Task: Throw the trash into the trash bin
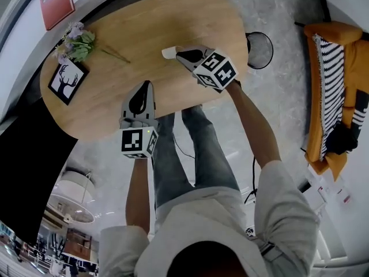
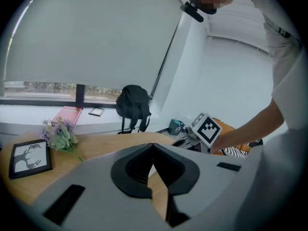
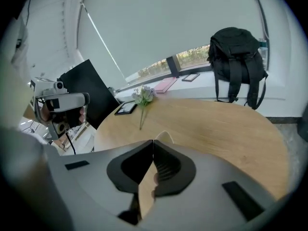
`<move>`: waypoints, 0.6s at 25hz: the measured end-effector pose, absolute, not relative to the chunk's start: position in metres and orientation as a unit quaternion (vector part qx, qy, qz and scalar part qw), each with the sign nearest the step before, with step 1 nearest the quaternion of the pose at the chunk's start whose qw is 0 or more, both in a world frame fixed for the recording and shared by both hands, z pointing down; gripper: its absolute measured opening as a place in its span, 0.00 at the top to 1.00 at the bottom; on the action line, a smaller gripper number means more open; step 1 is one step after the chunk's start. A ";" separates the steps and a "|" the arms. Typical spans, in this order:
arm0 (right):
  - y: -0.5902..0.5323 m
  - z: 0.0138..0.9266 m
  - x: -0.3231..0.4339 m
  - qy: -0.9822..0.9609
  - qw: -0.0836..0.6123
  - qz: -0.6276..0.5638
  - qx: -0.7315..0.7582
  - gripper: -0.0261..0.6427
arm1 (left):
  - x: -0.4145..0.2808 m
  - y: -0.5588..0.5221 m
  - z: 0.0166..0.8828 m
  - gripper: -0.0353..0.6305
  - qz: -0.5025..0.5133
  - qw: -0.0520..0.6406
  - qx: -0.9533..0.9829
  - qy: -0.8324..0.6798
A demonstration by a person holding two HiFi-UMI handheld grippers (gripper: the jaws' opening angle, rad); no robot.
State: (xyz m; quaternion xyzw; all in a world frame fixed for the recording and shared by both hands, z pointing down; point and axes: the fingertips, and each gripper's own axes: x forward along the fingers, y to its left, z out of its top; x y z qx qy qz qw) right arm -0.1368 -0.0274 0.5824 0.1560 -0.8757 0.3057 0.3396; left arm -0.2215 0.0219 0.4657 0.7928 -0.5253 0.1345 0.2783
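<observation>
The small white paper scrap of trash (image 1: 168, 52) is pinched at the very tips of your right gripper (image 1: 180, 54), jaws pressed onto it, over the oval wooden bench (image 1: 132, 33). With so little caught, a quick swing could shake it loose short of the round black mesh trash bin (image 1: 260, 49), on the floor at three o'clock. Your right arm is stretched out, its gripper tilted down toward ten o'clock. The left gripper (image 1: 146, 85), jaws together and empty, points at twelve.

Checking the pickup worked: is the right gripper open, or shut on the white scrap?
Shut on the white scrap: the right gripper has its jaws together, with the scrap poking out beyond the tips.
</observation>
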 end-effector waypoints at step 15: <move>-0.047 0.565 -0.014 -0.851 0.284 0.309 0.316 0.92 | -0.128 0.009 0.462 0.92 0.160 0.258 0.843 -0.445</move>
